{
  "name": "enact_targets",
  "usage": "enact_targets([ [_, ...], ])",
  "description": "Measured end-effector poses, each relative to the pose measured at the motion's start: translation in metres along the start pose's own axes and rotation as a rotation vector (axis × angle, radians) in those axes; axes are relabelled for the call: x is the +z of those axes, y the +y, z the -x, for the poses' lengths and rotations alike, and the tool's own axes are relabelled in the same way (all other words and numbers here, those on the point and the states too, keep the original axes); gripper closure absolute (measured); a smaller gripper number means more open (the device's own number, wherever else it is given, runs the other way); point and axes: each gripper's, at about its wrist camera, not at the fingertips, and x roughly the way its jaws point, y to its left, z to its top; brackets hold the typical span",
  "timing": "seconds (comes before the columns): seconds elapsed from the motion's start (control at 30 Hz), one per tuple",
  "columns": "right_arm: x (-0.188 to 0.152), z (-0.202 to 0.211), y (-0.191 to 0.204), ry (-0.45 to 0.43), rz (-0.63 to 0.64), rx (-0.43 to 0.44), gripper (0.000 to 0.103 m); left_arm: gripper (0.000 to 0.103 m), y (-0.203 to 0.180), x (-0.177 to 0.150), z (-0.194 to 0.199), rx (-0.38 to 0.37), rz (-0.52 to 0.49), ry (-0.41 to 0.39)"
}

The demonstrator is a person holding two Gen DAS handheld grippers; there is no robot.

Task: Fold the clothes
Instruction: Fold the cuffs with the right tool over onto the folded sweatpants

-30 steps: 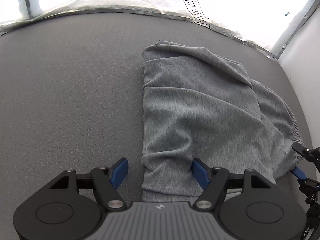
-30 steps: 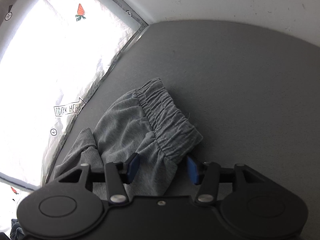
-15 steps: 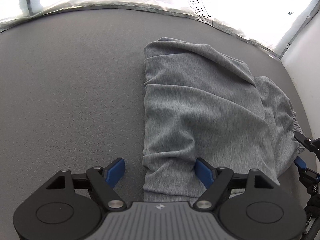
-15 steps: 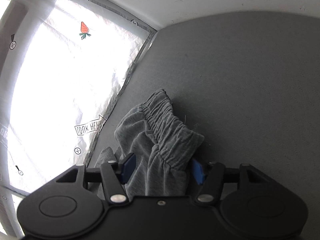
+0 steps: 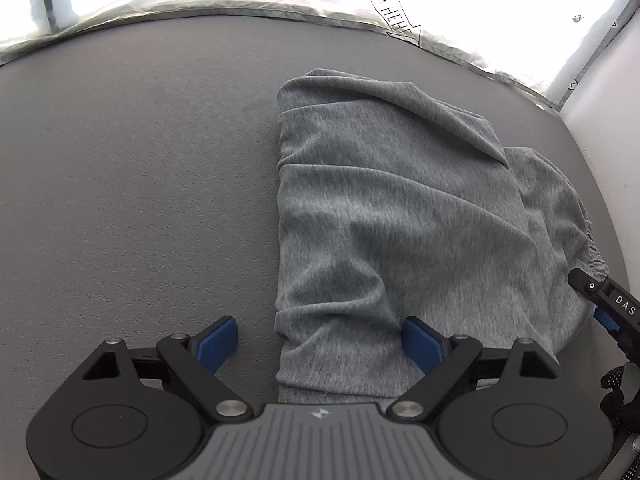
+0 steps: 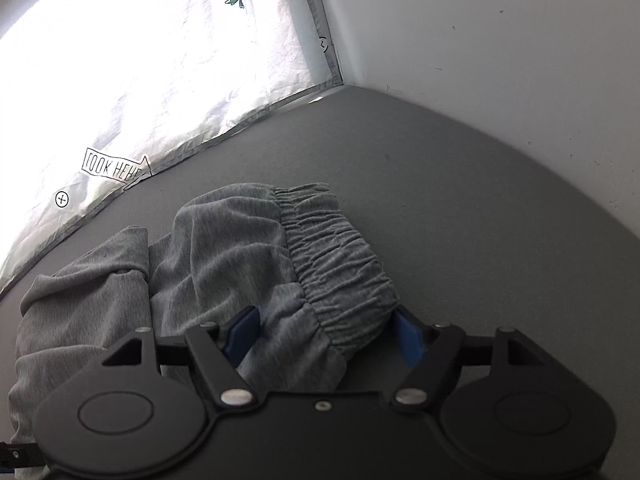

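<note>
Since one second ago, the right gripper has swung its view from a steep look down at the waistband to a lower, flatter look along the surface, passing through a tilted stance half a second ago. The gathered waistband end now lies spread wider between its fingers. On the left wrist view little has shifted: the left gripper has drawn back slightly, and the grey garment keeps the same outline.

The garment, a pair of grey knit shorts or trousers, lies on the grey surface in a doubled-over bundle with loose ridges. Its near hem runs under the left gripper and its elastic end sits at the right gripper. Judged from this, the layers are stacked but not yet smooth or squared.

Both grippers stand spread. The left one straddles the near-left corner of the cloth, one blue finger on bare surface and the other against the fabric. The right one brackets the waistband corner without pinching it. Both are held low, pointing forward over the cloth. The right gripper's tip shows at the left view's edge.
</note>
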Motion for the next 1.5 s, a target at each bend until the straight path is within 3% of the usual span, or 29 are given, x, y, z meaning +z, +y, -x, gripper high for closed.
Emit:
enact_targets([
  [0.13,0.007,-0.001,-0.014,0.015,-0.053,0.056,0.053,0.007,-0.004,0.000,-0.003,0.005,-0.015,0.002],
  [0.2,0.006,0.002,-0.033,0.024,-0.138,0.120,0.062,0.005,-0.005,0.000,-0.004,0.004,-0.017,0.005],
  [0.3,0.004,0.003,-0.051,0.040,-0.313,0.218,0.068,0.003,-0.007,0.000,-0.005,0.003,-0.021,0.009],
  [0.6,-0.020,-0.016,-0.089,0.089,-0.912,0.540,0.073,0.000,-0.014,0.003,-0.010,0.022,-0.021,0.022],
  [0.73,-0.031,-0.021,-0.081,0.085,-1.065,0.710,0.076,0.000,-0.014,0.004,-0.010,0.023,-0.022,0.025],
  [0.77,-0.027,-0.020,-0.074,0.081,-1.032,0.739,0.084,0.000,-0.015,0.004,-0.010,0.024,-0.023,0.026],
  [0.83,-0.010,-0.013,-0.051,0.075,-0.863,0.774,0.084,0.000,-0.015,0.004,-0.011,0.027,-0.023,0.025],
  [0.93,0.019,0.004,-0.002,0.069,-0.476,0.760,0.084,0.000,-0.016,0.003,-0.011,0.031,-0.025,0.021],
  [1.0,0.024,0.006,0.029,0.099,-0.331,0.755,0.086,0.000,-0.016,0.003,-0.011,0.031,-0.023,0.019],
  [1.27,0.008,0.035,0.052,0.184,-0.158,0.838,0.086,0.000,-0.001,0.002,-0.005,-0.042,0.045,-0.005],
  [1.33,0.003,0.045,0.054,0.204,-0.116,0.864,0.081,0.000,0.000,0.002,-0.005,-0.048,0.047,-0.005],
  [1.4,-0.001,0.055,0.057,0.224,-0.075,0.890,0.069,0.000,-0.002,0.001,-0.005,-0.041,0.041,-0.008],
  [1.5,-0.005,0.068,0.057,0.240,-0.035,0.930,0.063,0.000,-0.005,-0.001,-0.006,-0.030,0.028,-0.010],
])
